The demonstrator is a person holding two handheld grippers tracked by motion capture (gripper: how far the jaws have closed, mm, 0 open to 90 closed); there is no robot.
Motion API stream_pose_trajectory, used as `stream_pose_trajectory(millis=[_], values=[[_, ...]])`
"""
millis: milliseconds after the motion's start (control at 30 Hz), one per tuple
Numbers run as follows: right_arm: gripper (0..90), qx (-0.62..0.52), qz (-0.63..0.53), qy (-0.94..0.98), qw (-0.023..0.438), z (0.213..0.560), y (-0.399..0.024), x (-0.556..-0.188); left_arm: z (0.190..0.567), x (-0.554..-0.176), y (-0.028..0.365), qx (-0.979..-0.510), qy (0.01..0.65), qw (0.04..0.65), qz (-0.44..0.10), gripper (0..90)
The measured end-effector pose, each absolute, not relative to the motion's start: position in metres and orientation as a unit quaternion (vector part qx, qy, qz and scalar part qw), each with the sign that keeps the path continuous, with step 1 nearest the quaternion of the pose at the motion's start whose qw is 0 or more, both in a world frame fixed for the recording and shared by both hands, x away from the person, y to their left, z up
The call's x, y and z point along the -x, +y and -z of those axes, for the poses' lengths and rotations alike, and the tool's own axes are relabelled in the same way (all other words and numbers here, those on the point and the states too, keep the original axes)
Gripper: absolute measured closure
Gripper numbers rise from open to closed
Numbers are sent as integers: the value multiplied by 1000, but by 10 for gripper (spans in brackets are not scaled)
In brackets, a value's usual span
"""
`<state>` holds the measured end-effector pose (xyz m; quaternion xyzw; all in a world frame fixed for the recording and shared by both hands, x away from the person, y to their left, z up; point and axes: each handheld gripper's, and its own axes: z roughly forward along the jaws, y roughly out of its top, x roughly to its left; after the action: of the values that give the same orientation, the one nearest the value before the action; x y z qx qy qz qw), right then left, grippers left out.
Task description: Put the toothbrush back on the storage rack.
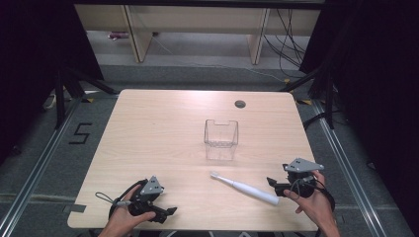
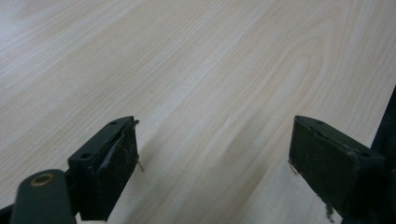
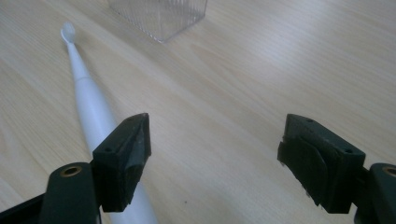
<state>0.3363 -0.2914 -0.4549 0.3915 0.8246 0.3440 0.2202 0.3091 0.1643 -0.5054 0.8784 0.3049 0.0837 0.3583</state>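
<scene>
A white electric toothbrush [image 1: 244, 188] lies flat on the wooden table [image 1: 158, 133], brush head pointing left and away. Behind it stands a clear plastic cup [image 1: 221, 139], upright and empty. My right gripper [image 1: 274, 186] hovers just beyond the handle end of the toothbrush. In the right gripper view its jaws [image 3: 215, 154] stand open with bare wood between them; the toothbrush [image 3: 91, 102] runs past the outside of the left jaw, and the cup [image 3: 159, 16] is ahead. My left gripper [image 1: 168, 213] rests near the front left edge, open [image 2: 215, 158] over bare table.
A round cable hole [image 1: 240, 104] sits near the table's far right side. The table's front edge runs close under both hands. Dark curtains and stand legs flank the table, and a tape mark [image 1: 79, 133] lies on the floor at left.
</scene>
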Motion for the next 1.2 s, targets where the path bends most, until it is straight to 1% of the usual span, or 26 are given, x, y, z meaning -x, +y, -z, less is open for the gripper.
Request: stream_pose_trajectory(millis=[100,133,267,367,400,567,633,667,767,833,867,900,967,1000,1167,1200], values=[[253,-392,-347,824,217,451,-286,-336,505,-309,164,-878,306,359,-83,149],[278,-388,-347,826,215,448,-281,-337,505,-309,164,-877,306,360,-82,149],[276,-360,-342,840,218,444,-274,-341,505,-309,165,-878,305,359,-84,149],[276,-358,-333,848,205,441,-265,-341,505,-309,164,-879,304,358,-84,149],[286,-360,-321,855,190,438,-259,-340,505,-309,164,-878,306,360,-82,149],[295,-348,-317,865,175,436,-249,-342,505,-308,164,-878,305,362,-80,149],[333,-328,-310,877,164,437,-241,-345,505,-309,164,-877,305,362,-80,149],[350,-322,-309,880,165,438,-238,-346,505,-309,164,-879,302,361,-79,149],[373,-324,-304,882,157,440,-232,-347,505,-309,164,-878,306,359,-81,149],[400,-299,-285,898,150,441,-228,-351,505,-309,164,-878,306,360,-82,149],[425,-303,-267,904,141,444,-223,-352,505,-309,164,-878,305,360,-83,149],[425,-303,-267,904,141,444,-223,-352,505,-309,164,-877,305,361,-83,149],[461,-290,-243,915,137,444,-220,-355,505,-309,164,-878,303,361,-81,149],[472,-283,-248,918,124,446,-217,-356,506,-309,164,-879,304,359,-81,149],[512,-263,-228,931,106,450,-211,-358,505,-308,164,-878,304,360,-82,149],[521,-275,-221,930,103,449,-210,-357,505,-308,164,-878,304,361,-82,149]])
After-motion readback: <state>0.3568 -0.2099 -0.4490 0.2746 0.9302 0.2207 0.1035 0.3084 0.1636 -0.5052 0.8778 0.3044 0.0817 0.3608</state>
